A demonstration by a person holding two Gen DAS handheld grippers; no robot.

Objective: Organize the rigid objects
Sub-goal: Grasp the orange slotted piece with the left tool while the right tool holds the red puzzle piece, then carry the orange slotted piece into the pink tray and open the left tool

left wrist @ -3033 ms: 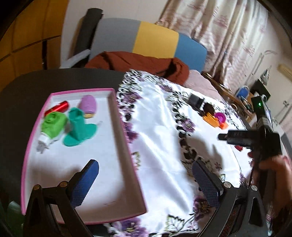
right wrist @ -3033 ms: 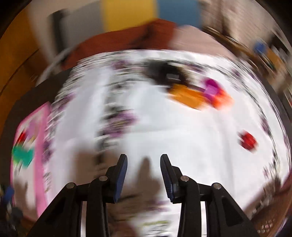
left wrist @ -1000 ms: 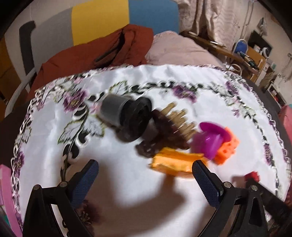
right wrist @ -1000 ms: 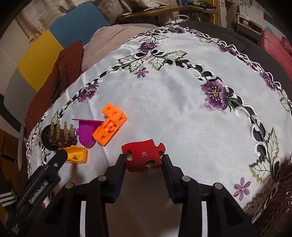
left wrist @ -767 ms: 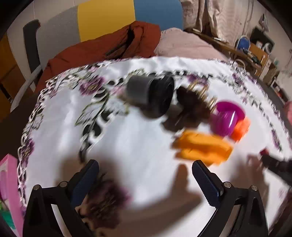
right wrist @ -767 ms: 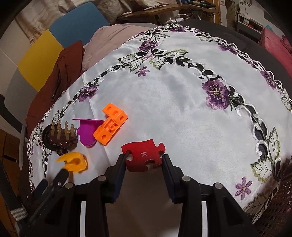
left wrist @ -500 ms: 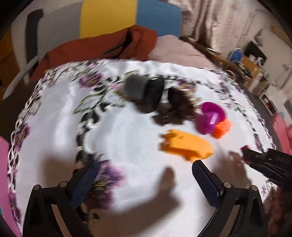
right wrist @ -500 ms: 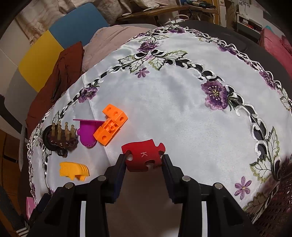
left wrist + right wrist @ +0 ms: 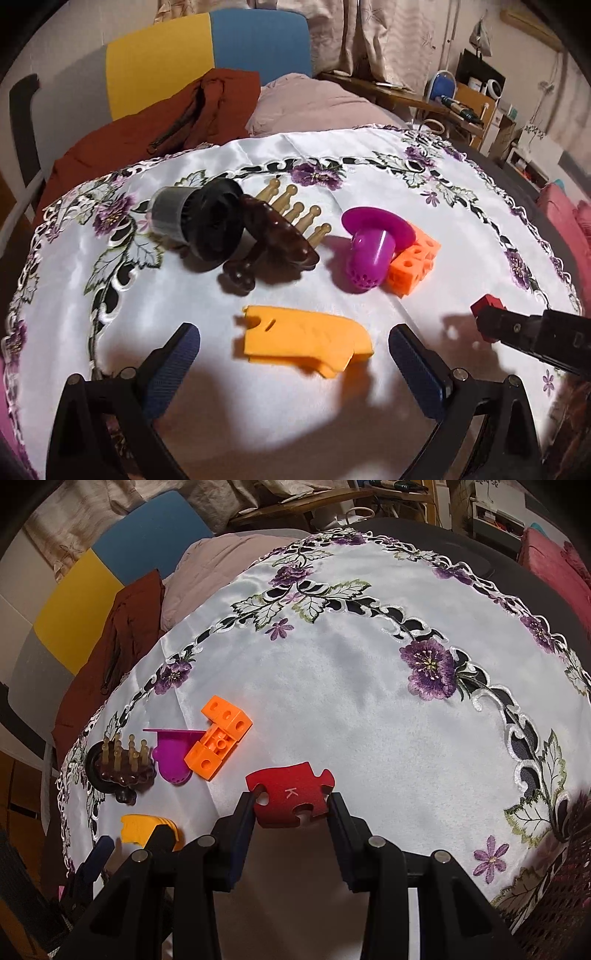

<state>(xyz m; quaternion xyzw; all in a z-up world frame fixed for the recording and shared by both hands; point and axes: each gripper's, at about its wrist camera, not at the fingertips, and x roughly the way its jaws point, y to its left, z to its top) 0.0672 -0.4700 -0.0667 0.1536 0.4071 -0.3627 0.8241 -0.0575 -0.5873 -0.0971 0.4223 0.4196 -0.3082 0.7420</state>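
My left gripper [image 9: 293, 360] is open, with a flat orange-yellow plastic piece [image 9: 303, 339] lying on the white embroidered cloth between its fingers. Beyond it lie a black cylindrical cap [image 9: 201, 225], a dark brown wooden peg massager [image 9: 279, 230], a purple strainer cup [image 9: 371, 251] and an orange building block [image 9: 413, 260]. My right gripper [image 9: 291, 814] is shut on a red puzzle piece marked K [image 9: 290, 799], resting on the cloth. It also shows in the left wrist view [image 9: 487, 306] at the right. The block [image 9: 219, 742], cup [image 9: 173, 751] and massager [image 9: 122, 766] lie to its left.
A rust-red jacket [image 9: 147, 136] and a pink cushion [image 9: 314, 101] lie on a grey, yellow and blue chair [image 9: 207, 51] behind the round table. The cloth's embroidered border [image 9: 428, 664] rings the table. A pink tray edge [image 9: 5, 424] shows at the far left.
My left gripper has swung from the pink tray to the object cluster and closed in on the orange-yellow piece. My right gripper has stayed shut on the red puzzle piece.
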